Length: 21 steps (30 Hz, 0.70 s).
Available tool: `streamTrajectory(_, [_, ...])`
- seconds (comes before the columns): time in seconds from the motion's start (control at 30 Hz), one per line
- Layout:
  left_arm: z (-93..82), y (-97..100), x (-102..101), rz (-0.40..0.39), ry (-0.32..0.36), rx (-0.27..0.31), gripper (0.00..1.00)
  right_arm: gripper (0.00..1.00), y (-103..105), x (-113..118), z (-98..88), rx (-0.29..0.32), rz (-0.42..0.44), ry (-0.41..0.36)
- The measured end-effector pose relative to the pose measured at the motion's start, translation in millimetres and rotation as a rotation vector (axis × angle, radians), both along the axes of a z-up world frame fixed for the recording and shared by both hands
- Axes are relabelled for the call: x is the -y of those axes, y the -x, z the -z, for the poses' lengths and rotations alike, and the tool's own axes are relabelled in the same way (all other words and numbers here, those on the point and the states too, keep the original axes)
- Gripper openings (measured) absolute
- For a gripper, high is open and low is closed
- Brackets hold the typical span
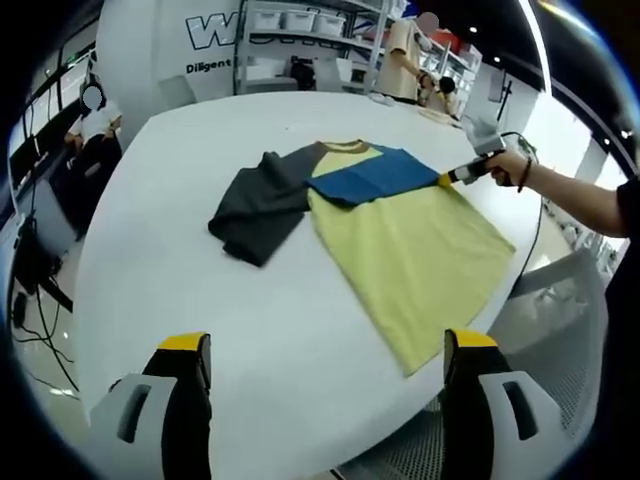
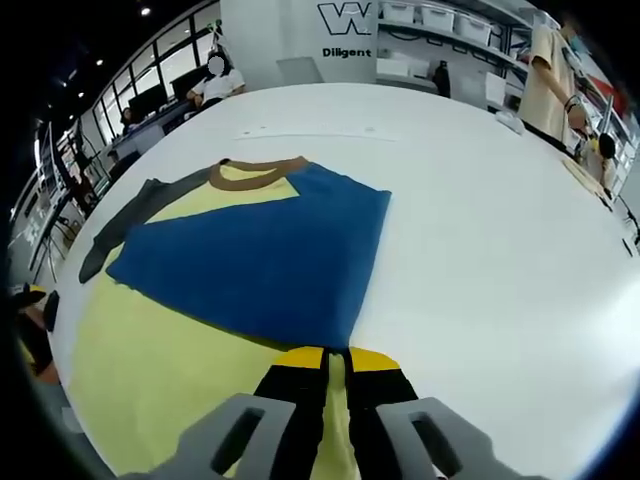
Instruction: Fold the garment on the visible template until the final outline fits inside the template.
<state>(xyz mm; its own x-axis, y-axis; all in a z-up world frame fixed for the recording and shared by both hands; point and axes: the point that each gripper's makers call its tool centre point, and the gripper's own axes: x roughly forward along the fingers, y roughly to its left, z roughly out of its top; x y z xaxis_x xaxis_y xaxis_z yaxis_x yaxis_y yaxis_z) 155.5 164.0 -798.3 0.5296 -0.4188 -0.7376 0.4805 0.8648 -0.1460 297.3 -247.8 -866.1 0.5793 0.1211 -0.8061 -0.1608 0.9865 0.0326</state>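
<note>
**Soft tee half-folded: right tongs pinching the blue sleeve fold**

Left gripper view: yellow short-bodied cotton T-shirt w/ brown collar, one blue sleeve and one dark grey sleeve (image 1: 400,240) lies flat on the round white bench (image 1: 250,330), centre to approx 3 o'clock of the bench top. Blue sleeve (image 1: 375,175) is already folded in over the chest; grey sleeve (image 1: 260,205) lies bunched out at 9 o'clock of the body, not yet folded. Lower hem reaches close to the bench edge at 5 o'clock. Left tongs (image 1: 325,375) stand wide apart, empty, hovering over bare bench well short of the cloth. Right tongs (image 1: 447,180) come in from 3 o'clock, tip at the blue fold's corner, held by a person's hand (image 1: 510,165). No template outline can be made out under the garment.

Right gripper view: right tongs (image 2: 338,362) closed tight, a strip of yellow fabric running between the jaws; blue panel (image 2: 260,265) starts just ahead at 12 o'clock, collar (image 2: 255,175) beyond.

Handling, as judgement: light, limp knit, no stiffness; it'll drape, drag and wrinkle if pulled low across the bench. Not fragile, prob. grippy enough on the tong pads. Best holds: seams and corners, i.e. grey cuff or shoulder seam for the left tongs, hem corners for the bottom fold. Pinch one layer edge, lift, carry over.
</note>
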Motion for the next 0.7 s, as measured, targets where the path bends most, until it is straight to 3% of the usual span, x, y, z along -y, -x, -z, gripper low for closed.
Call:
streamTrajectory(0.3, [-3.5,-12.5,-3,-0.048,0.016,0.027,0.89,0.00,-2,13,-0.1,0.002,0.026,0.004])
streamTrajectory(0.7, [-2.1,-12.2,-3,-0.057,0.018,0.017,0.89,0.00,-2,20,-2.0,0.004,0.037,0.006])
